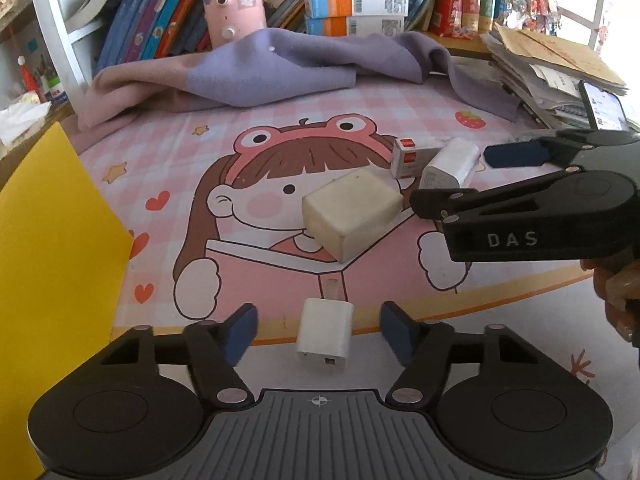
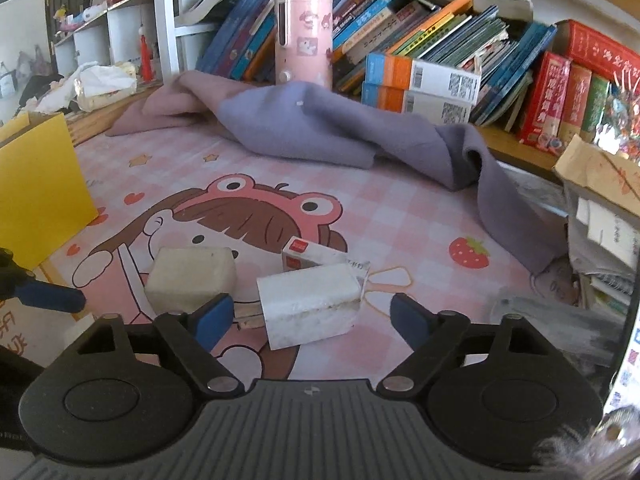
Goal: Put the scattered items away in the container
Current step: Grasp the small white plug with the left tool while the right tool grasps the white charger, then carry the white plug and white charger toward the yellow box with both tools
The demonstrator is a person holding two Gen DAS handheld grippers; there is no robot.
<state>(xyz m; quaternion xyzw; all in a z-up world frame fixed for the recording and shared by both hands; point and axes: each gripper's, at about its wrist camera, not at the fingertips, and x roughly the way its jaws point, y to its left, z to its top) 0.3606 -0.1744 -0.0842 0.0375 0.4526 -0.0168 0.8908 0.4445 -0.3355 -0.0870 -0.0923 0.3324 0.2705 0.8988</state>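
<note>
My left gripper (image 1: 319,330): jaws released, small white charger (image 1: 325,333) on surface between them, untouched. My right gripper (image 2: 311,317): jaws released, larger white charger (image 2: 310,304) lying between them.

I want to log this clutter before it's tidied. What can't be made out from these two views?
- Yellow container: both views cut it off at the left edge; its opening and contents are unseen.
- Small red-labelled box: the white charger covers its lower part; its print is too small to read.
- Phone: cropped at the left-wrist view's right edge; its screen is unreadable.
</note>
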